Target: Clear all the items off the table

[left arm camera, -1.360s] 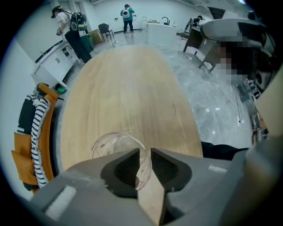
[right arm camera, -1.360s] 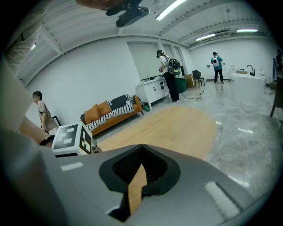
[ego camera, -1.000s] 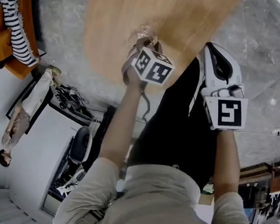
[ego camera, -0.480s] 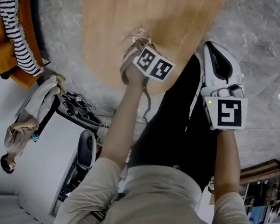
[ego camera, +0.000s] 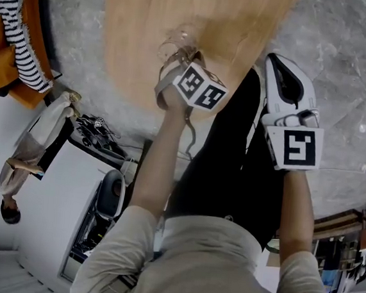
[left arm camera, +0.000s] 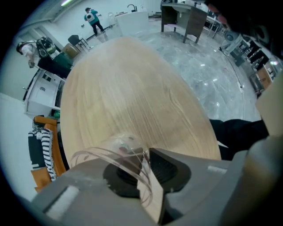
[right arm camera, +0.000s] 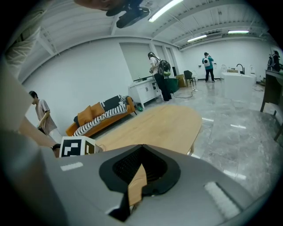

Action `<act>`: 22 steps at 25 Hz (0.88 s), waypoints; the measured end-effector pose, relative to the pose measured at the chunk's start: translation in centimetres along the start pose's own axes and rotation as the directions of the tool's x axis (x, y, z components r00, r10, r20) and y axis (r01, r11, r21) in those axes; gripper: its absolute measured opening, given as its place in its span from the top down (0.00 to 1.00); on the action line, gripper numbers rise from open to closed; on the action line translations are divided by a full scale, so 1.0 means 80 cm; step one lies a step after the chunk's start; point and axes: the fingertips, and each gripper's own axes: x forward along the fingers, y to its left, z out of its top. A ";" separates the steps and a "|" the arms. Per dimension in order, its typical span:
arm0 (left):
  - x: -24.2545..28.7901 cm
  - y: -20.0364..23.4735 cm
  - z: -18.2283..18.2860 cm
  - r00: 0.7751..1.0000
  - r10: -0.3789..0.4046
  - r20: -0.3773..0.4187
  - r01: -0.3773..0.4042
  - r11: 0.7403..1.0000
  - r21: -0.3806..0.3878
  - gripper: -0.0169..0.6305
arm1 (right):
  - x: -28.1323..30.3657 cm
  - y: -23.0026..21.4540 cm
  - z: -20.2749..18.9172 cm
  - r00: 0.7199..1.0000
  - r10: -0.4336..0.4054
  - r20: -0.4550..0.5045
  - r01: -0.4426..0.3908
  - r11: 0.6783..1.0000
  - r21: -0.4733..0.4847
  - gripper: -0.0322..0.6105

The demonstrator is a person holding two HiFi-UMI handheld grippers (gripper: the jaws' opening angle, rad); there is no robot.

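Over the tabletop (left arm camera: 128, 84), near its edge — left claw (left arm camera: 143, 170) clamped on a clear cup (left arm camera: 126, 143). Right claw (right arm camera: 138, 174) pressed together, empty, off to the side — sofa (right arm camera: 99, 115) beyond.

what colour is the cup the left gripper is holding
Clear and colourless: the cup is see-through, best seen in the left gripper view.

we log: orange sofa (right arm camera: 84, 118) with striped throw (right arm camera: 105, 114) past worktop's (right arm camera: 159, 126) far edge | person (right arm camera: 41, 112) standing at sofa's end | white cabinets (right arm camera: 143, 92) | glossy grey floor (right arm camera: 239, 132)
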 end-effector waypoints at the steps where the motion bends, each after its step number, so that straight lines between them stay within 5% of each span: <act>1: -0.006 -0.002 0.005 1.000 0.000 0.027 0.001 1.000 -0.017 0.85 | -0.001 0.001 -0.001 1.000 0.003 -0.003 -0.003 1.000 -0.003 0.94; 13: -0.100 -0.007 0.056 0.968 0.077 0.239 -0.038 0.986 -0.164 0.85 | -0.032 0.014 0.017 0.999 0.052 -0.010 -0.053 0.994 -0.093 0.94; 22: -0.228 -0.003 0.085 0.916 0.116 0.384 0.032 0.933 -0.360 0.85 | -0.081 0.037 0.120 0.994 0.095 0.061 -0.083 0.982 -0.172 0.94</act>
